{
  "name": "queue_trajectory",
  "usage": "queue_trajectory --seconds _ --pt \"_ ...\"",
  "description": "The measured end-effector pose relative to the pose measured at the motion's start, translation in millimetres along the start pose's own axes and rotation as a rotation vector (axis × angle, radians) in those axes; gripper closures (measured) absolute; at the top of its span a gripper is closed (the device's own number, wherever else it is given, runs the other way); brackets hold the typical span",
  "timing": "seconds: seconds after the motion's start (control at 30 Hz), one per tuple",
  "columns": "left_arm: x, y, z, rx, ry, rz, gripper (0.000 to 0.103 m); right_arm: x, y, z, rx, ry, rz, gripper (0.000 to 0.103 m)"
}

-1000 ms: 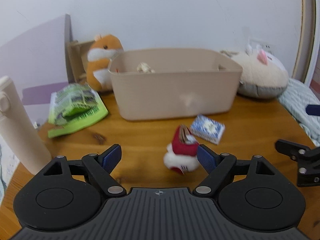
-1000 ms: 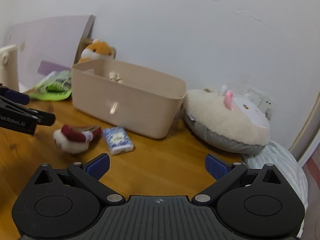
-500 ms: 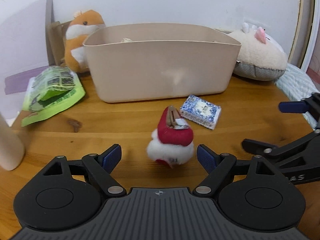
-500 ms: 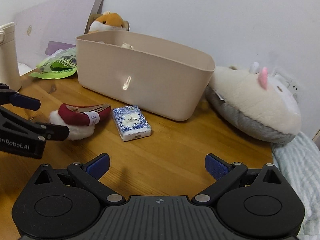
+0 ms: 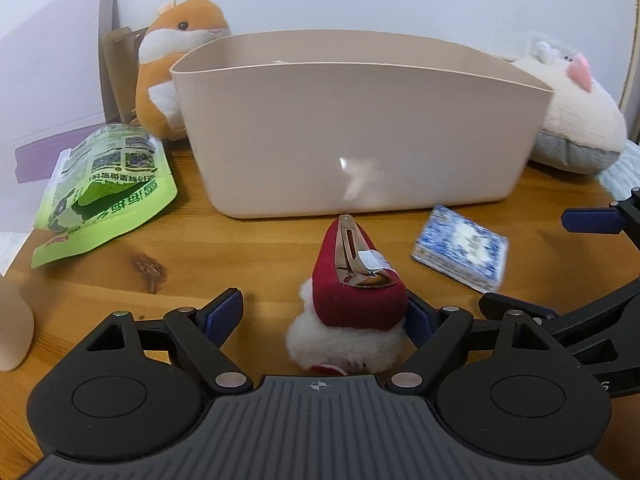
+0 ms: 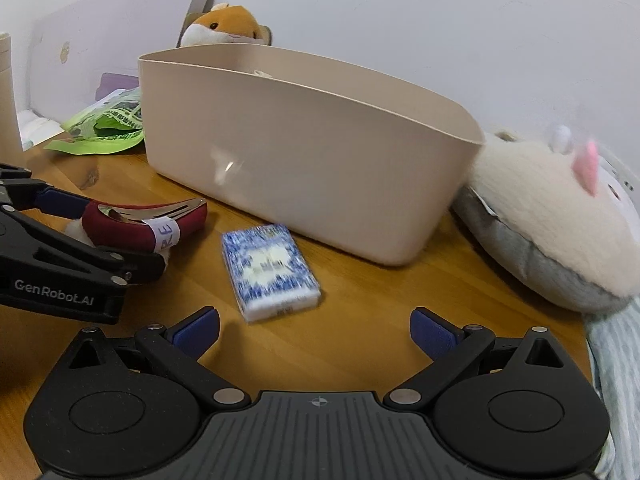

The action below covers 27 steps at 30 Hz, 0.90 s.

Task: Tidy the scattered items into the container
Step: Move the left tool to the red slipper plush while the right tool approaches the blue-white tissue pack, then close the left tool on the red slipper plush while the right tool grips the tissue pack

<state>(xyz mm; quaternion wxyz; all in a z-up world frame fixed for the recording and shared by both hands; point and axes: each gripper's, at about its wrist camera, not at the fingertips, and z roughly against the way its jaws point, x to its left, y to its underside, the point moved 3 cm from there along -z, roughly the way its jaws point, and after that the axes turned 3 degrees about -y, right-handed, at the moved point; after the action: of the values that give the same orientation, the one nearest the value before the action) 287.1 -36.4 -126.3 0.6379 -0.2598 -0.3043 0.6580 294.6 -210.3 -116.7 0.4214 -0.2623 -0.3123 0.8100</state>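
Observation:
A red and white plush hair clip (image 5: 352, 304) lies on the wooden table between the fingers of my open left gripper (image 5: 320, 314); its right side is against the right finger. The clip also shows in the right wrist view (image 6: 148, 228). A blue and white tissue pack (image 6: 270, 266) lies just ahead of my open, empty right gripper (image 6: 314, 330), and to the right in the left wrist view (image 5: 460, 254). The beige bin (image 5: 360, 132) stands behind both; something pale barely shows over its rim.
A green snack pouch (image 5: 104, 184) lies left of the bin. An orange hamster plush (image 5: 176, 64) sits behind the bin's left corner. A cream and grey plush (image 6: 552, 216) lies right of the bin. A cream bottle (image 5: 12, 328) stands at the table's left edge.
My left gripper has moved forward and down so the hair clip now sits between its fingers. My right gripper has moved in closer to the tissue pack.

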Motion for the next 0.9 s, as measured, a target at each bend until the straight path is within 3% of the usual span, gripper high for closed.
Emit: queue_trajectory --seconds 0.43,0.6,0.73,0.8,0.87,0.9 --pt "15.1 -8.3 -20.6 0.011 -0.025 0.019 0.019 9.4 -19.1 -34.1 0.004 -0.037 0.021 0.000" --pt "15.3 -10.7 -20.6 0.000 -0.024 0.022 0.039 7.0 -20.9 -39.6 -0.012 -0.069 -0.007 0.006" --pt "14.9 -11.2 -18.6 -0.003 -0.023 0.023 0.054 2.0 -20.8 -41.1 -0.017 -0.143 -0.077 0.031" --pt "14.5 -10.5 -17.0 -0.004 -0.024 0.021 0.057 -0.3 -19.6 -40.3 -0.014 -0.166 -0.106 0.038" --pt "14.8 -9.5 -15.4 -0.003 -0.025 0.023 0.059 -0.6 -18.7 -38.2 -0.018 -0.168 -0.113 0.056" --pt "15.1 -9.1 -14.6 -0.003 -0.026 0.023 0.060 0.4 -18.7 -37.3 -0.017 -0.169 -0.113 0.058"
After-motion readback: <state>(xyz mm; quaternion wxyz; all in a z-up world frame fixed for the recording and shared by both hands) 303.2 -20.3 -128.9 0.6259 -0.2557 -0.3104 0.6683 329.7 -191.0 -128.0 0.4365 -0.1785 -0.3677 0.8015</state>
